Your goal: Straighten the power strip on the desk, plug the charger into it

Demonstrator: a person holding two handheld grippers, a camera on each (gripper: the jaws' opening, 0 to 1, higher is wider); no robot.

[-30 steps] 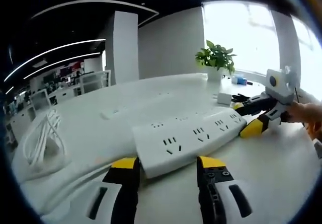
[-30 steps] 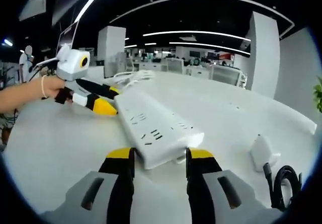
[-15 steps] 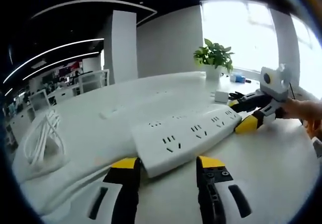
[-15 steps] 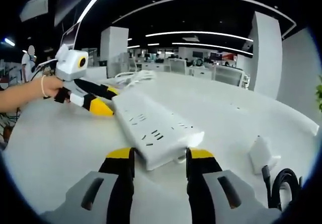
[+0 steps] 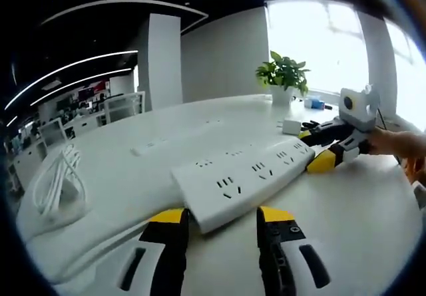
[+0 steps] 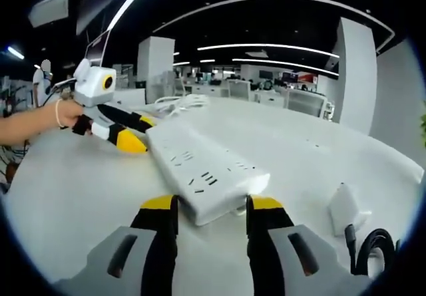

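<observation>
Power strip (image 5: 236, 183): long white bar lying flat on the white desk (image 5: 359, 223), running from lower centre of the left gripper view up toward the right; in the right gripper view it runs from lower centre up toward the left, socket faces up
Left gripper (image 5: 223, 219): rises from the bottom of its own view, yellow-tipped jaws spread to either side of the strip's near end; whether the tips touch the casing is hard to tell at this angle
Right gripper (image 6: 206, 206): rises from the bottom of its own view, jaws likewise spread and straddling the opposite end of the strip, nothing pinched
Charger (image 6: 345, 206): small white block at the right of the right gripper view, resting on the desk well apart from the strip, with a black cable (image 6: 373, 249) looped just below it at the lower right edge
White cord (image 5: 56, 183): coiled bundle at the left of the left gripper view, probably the strip's own lead
Plant (image 5: 285, 76): potted, upper right of the left gripper view, far side of the desk
Step in hand: straightening, with one gripper at each end; plugging not yet begun
How the strip will handle: rigid plastic, light, smooth-sided and likely to slide easily on the desk, so it should pivot as one piece; the trailing cord may drag
Where to take hold: across the narrow width at each end, on the flat side walls, clear of the sockets
Charger handling: small, hard, light; grip its flat sides
</observation>
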